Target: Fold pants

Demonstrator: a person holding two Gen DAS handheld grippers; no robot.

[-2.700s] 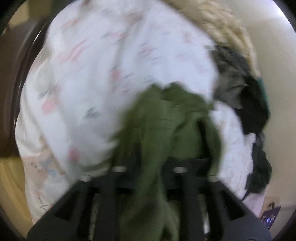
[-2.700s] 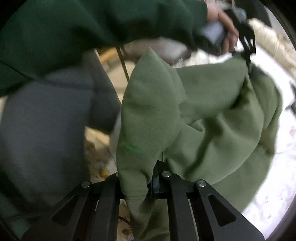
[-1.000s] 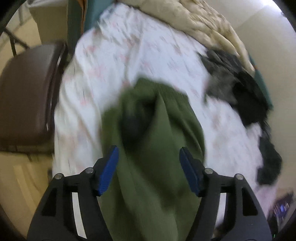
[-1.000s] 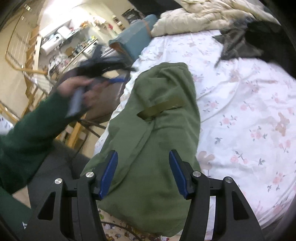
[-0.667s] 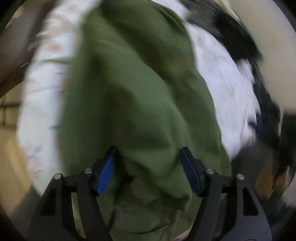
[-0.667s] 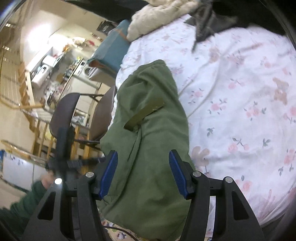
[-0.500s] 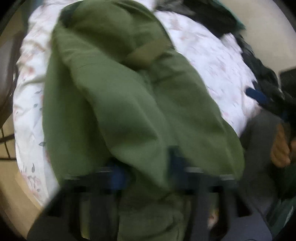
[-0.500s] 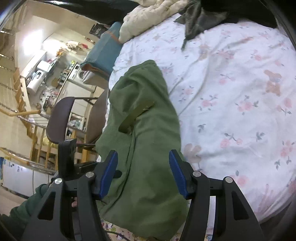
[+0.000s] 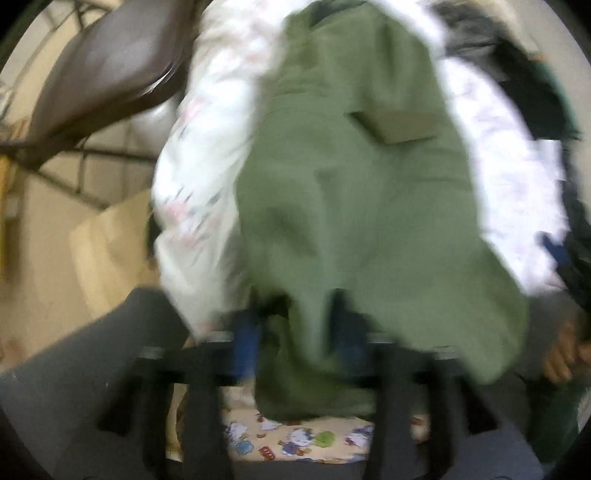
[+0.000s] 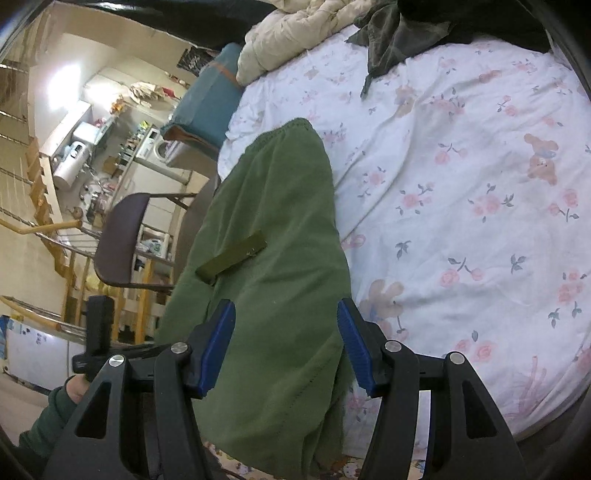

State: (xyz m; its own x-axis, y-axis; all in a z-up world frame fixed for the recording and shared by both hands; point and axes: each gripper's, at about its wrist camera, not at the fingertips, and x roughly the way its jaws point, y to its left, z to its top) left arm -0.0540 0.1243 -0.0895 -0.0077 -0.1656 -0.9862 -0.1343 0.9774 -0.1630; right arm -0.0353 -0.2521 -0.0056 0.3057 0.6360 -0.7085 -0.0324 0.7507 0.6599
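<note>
Green pants (image 10: 273, 280) lie lengthwise along the bed (image 10: 480, 229) edge, hem overhanging. My left gripper (image 9: 295, 332) has just been reopening, cloth between its jaws; blur hides whether it pinches. Right gripper (image 10: 286, 345) gapes, empty-handed. Next: grip hem corners, fold toward waistband.

A bed (image 10: 461, 177) wears a white sheet printed with pink flowers, with a cream quilt (image 10: 295, 33) and dark clothes (image 10: 424, 29) heaped at its far end. A brown chair (image 10: 122, 236) stands beside it, near a teal cushion (image 10: 207, 107).
</note>
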